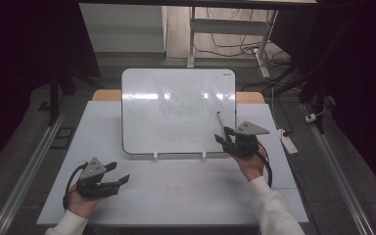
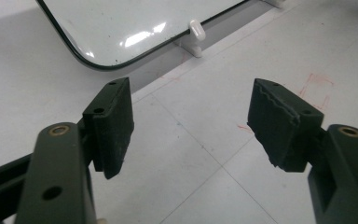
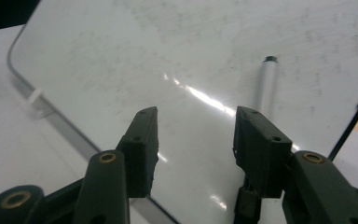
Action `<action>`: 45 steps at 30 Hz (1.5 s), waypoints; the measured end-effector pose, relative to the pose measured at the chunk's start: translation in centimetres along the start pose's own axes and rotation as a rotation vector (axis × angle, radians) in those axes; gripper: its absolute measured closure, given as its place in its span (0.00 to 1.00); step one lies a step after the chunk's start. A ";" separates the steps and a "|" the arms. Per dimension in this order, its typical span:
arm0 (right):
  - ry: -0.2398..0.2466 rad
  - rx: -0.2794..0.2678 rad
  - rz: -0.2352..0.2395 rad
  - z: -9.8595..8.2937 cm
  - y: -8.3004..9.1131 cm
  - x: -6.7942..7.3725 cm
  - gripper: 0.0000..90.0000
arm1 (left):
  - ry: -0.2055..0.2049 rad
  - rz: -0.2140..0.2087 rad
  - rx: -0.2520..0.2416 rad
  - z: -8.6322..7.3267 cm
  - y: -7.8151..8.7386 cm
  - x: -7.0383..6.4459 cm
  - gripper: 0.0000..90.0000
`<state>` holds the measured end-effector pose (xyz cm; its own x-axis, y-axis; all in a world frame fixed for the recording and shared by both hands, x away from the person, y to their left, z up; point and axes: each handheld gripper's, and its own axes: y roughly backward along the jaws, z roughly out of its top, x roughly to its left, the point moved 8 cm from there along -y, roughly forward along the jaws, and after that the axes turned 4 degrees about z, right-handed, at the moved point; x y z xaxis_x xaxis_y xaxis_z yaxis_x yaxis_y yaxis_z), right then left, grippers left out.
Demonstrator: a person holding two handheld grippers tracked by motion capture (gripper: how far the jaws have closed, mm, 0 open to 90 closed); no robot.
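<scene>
the right gripper [image 1: 226,135] hovers at the lower right of the whiteboard [image 1: 176,107] in the high view, its jaws released and parted with nothing between them, pointed toward a marker [image 3: 266,86] that lies on the board near its right edge. in the right gripper view the marker sits in the upper right of the frame, just beyond the right jaw, a slim pale barrel with a dark tip at its far end; in the high view it is a thin dark line [image 1: 221,120] just above the gripper. the marker looks light and stiff, with a smooth round body, so it can roll or slip on the glossy, tilted board. i think the best place to hold it is across the middle of the barrel, with the jaws at both long sides, not at the tip. it is perhaps held by a magnet, but the view is too soft to tell. the left gripper [image 1: 118,172] rests at the lower left over the white table [image 1: 176,191], jaws wide apart and empty, near the board's small white foot [image 2: 196,31].
</scene>
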<state>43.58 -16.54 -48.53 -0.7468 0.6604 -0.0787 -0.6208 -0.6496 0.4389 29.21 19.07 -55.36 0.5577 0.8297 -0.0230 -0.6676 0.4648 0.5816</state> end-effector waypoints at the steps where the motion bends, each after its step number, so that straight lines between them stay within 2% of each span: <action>1: 0.015 -0.006 0.014 -0.2 0.2 0.2 0.54 | -0.001 -0.003 0.001 0.0 0.0 0.0 0.35; 3: 0.028 -0.021 0.050 -0.5 0.7 0.7 0.52 | -0.001 -0.007 0.002 0.0 -0.1 -0.1 0.34; 6: 0.051 -0.034 0.078 -1.1 1.5 1.2 0.50 | 0.000 -0.012 0.005 -0.1 -0.2 -0.1 0.34; 11: 0.088 -0.017 0.095 -2.8 3.0 1.9 0.48 | 0.005 -0.016 0.007 -0.1 -0.3 0.0 0.33; 16: 0.085 0.013 0.072 -5.5 4.9 1.1 0.45 | 0.008 -0.016 0.017 -0.3 -0.5 -0.1 0.31; 22: 0.040 0.046 0.013 -8.6 7.2 -1.2 0.44 | 0.008 -0.016 0.042 -0.6 -1.0 -0.3 0.28; 26: 0.011 0.068 -0.011 -10.6 8.0 -2.1 0.44 | 0.010 -0.011 0.053 -0.9 -1.3 -0.2 0.27; 28: 0.012 0.087 -0.014 -11.3 8.1 -2.3 0.43 | 0.012 -0.009 0.055 -0.9 -1.3 -0.1 0.26; 37: 0.037 0.082 0.007 -10.7 7.7 -1.8 0.44 | 0.003 0.006 0.046 -0.9 -1.4 0.0 0.25; 45: 0.030 0.098 0.008 -10.9 7.6 -1.8 0.44 | 0.003 0.010 0.041 -0.9 -1.3 0.2 0.26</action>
<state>37.61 -26.76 -54.79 -0.7592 0.6430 -0.1012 -0.5898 -0.6138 0.5247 29.73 18.87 -56.86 0.5494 0.8354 -0.0193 -0.6524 0.4433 0.6148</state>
